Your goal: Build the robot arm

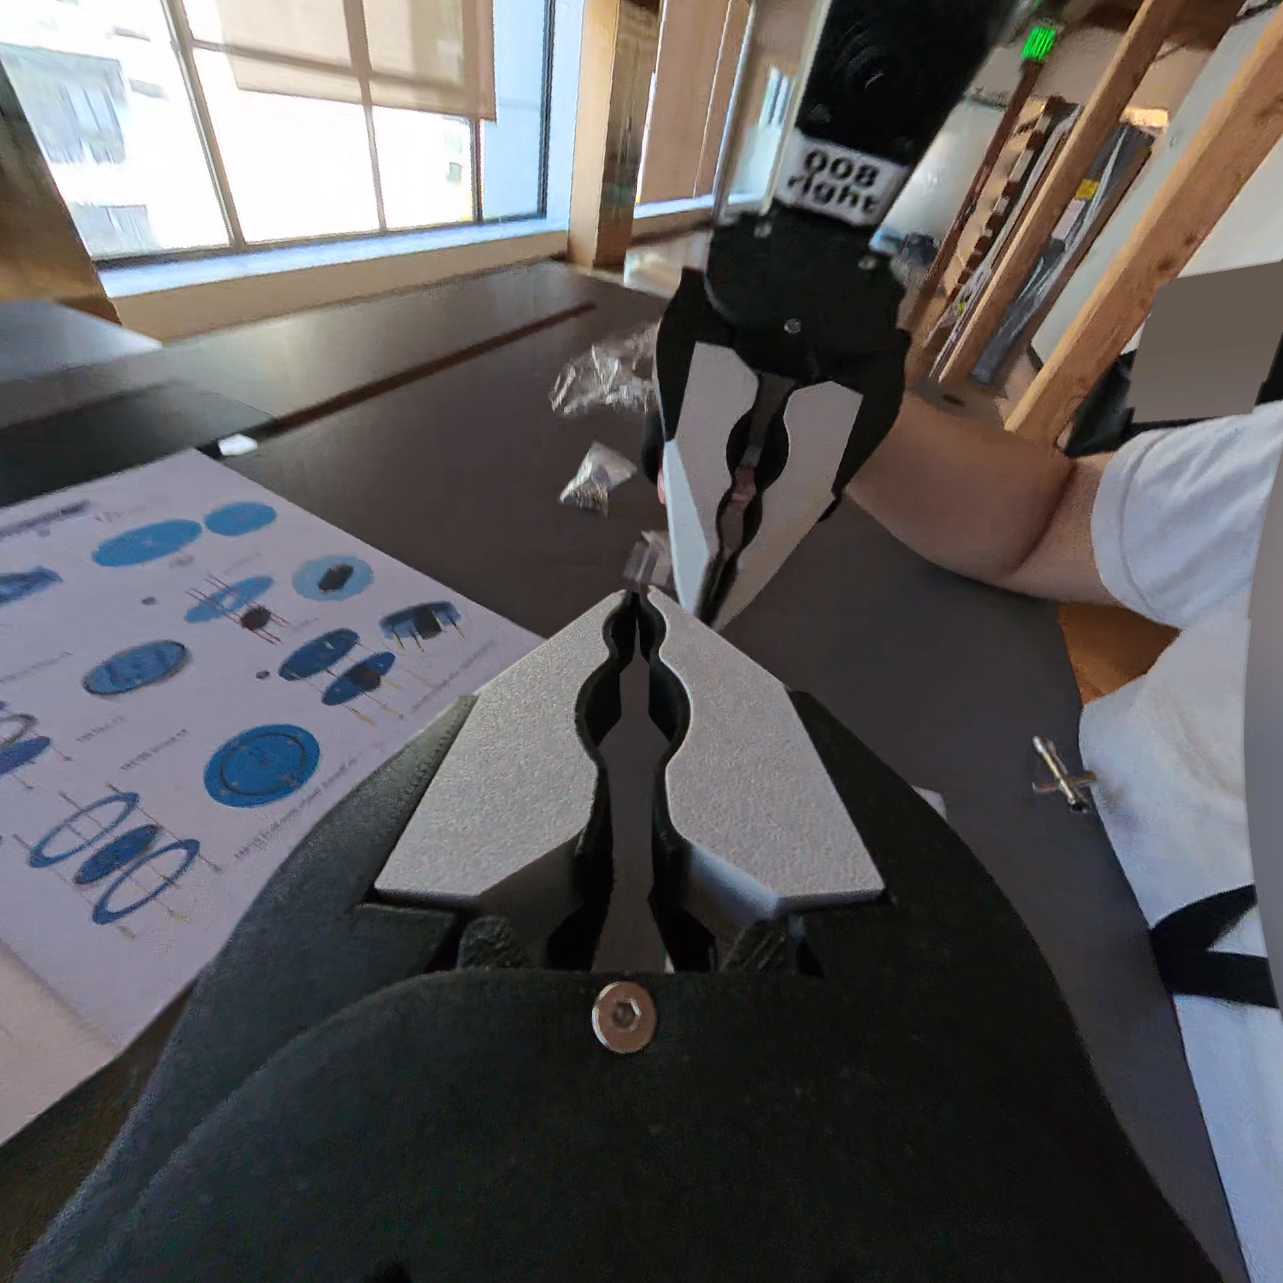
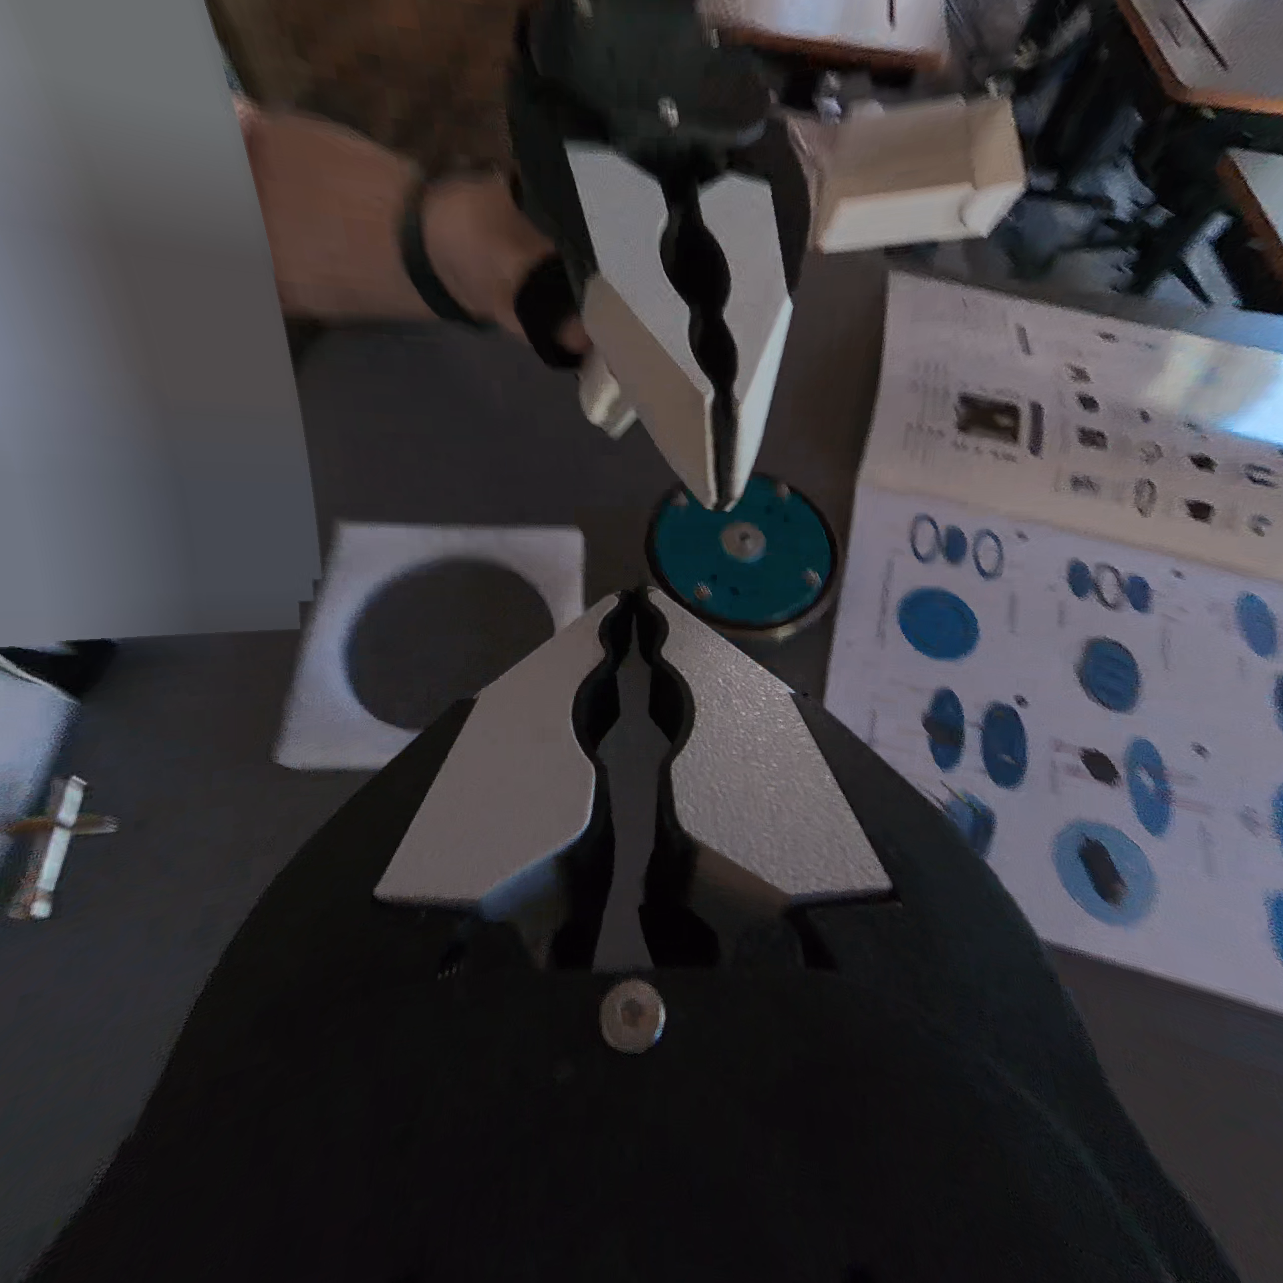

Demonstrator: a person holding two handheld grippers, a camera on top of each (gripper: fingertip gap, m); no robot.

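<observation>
A teal disc [image 2: 739,555] with small screws and a metal hub sits in a metal ring on the dark table [image 2: 208,729]. My left gripper [image 1: 635,598] is shut, and in the right wrist view [image 2: 722,501] its tips rest on the disc's far edge. I cannot tell whether it pinches anything. My right gripper [image 2: 639,594] is shut just short of the disc's near edge. In the left wrist view the right gripper [image 1: 709,614] points down beside my left tips, with a thin dark line in its gap. The disc is hidden in the left wrist view.
A printed sheet with blue part drawings [image 1: 208,694] lies beside the disc [image 2: 1076,659]. A white paper square with a dark circle [image 2: 444,639] lies left of it. A cross-shaped metal tool [image 2: 52,843], small clear bags [image 1: 597,479] and a white open box [image 2: 916,180] are around. A forearm [image 1: 972,500] reaches in. My two grippers' fingertips are within a few centimetres of each other. The teal disc [image 2: 739,555] is about 11 cm from both grippers' fingertips.
</observation>
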